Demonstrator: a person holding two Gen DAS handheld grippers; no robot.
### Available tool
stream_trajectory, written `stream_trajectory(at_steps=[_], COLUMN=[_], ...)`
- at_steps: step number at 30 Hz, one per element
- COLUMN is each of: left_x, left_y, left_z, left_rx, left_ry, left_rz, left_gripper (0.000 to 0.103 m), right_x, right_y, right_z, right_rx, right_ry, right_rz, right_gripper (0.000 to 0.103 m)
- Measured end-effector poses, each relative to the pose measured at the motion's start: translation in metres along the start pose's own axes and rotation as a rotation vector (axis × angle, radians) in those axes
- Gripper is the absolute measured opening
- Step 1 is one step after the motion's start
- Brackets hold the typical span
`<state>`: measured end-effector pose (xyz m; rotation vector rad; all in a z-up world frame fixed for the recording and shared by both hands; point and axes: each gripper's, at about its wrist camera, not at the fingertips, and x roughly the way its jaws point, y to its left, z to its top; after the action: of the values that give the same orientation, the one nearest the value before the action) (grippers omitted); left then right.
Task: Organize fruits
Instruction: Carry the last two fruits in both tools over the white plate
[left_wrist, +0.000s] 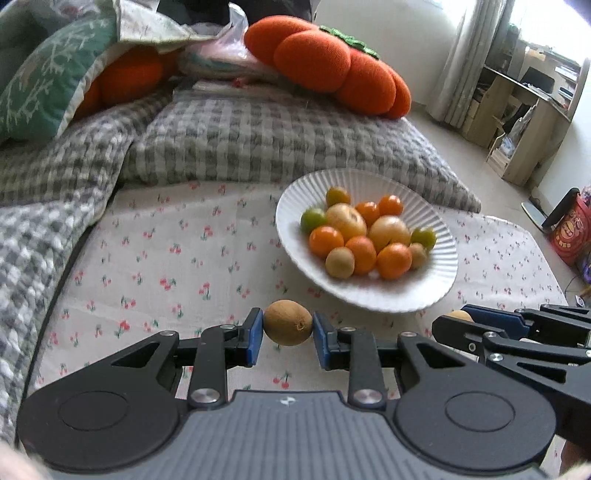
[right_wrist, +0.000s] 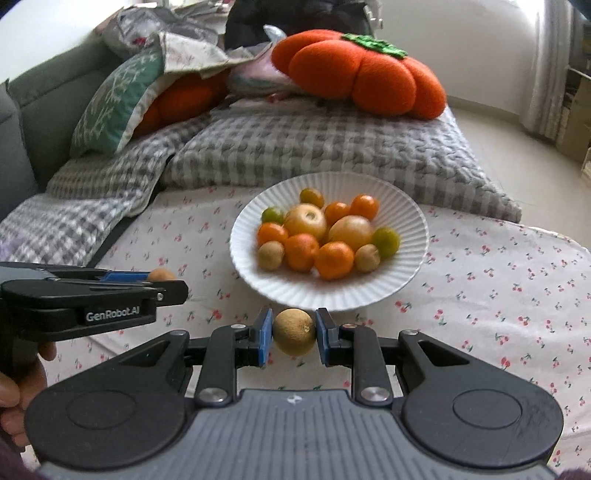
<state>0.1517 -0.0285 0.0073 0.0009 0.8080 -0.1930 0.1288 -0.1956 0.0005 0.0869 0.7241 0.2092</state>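
A small, round, matte brown longan (left_wrist: 288, 328) is pinched between the blue pads of the left hand-held gripper (left_wrist: 288, 334). A second rough-skinned longan (right_wrist: 294, 331) is clamped by the right hand-held gripper (right_wrist: 294, 338). Beyond both, glossy citrus and longans are heaped in a ribbed white plate (right_wrist: 413, 254) on cherry-print cloth (right_wrist: 498, 295).

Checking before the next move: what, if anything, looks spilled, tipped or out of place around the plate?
Nothing stands out. The plate sits level on the cherry-print cloth, its fruit heaped inside with none over the rim. No fruit lies loose on the cloth. The only two off the plate are brown fruits, one gripped in each tool.
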Motion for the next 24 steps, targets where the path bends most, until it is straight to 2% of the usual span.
stream_trajectory(at_steps=[11,17,24], left_x=[0.001,0.018,0.038], left_y=[-0.019,-0.023,-0.019], left_z=[0.025,0.038,0.06], left_rx=[0.037,0.027,0.02], left_ry=[-0.052,-0.031,-0.058], left_rz=[0.001,-0.001,0.015], left_gripper=[0.023,0.023,0.023], right_x=[-0.006,0.001,0.018], right_y=[-0.022,-0.036,-0.058], right_z=[0.021,0.038,0.054], right_rx=[0.052,0.076,0.141], right_ry=[-0.05,-0.069,-0.065], right_rz=[-0.025,-0.035,-0.032], right_gripper=[0.022,0.022,0.022])
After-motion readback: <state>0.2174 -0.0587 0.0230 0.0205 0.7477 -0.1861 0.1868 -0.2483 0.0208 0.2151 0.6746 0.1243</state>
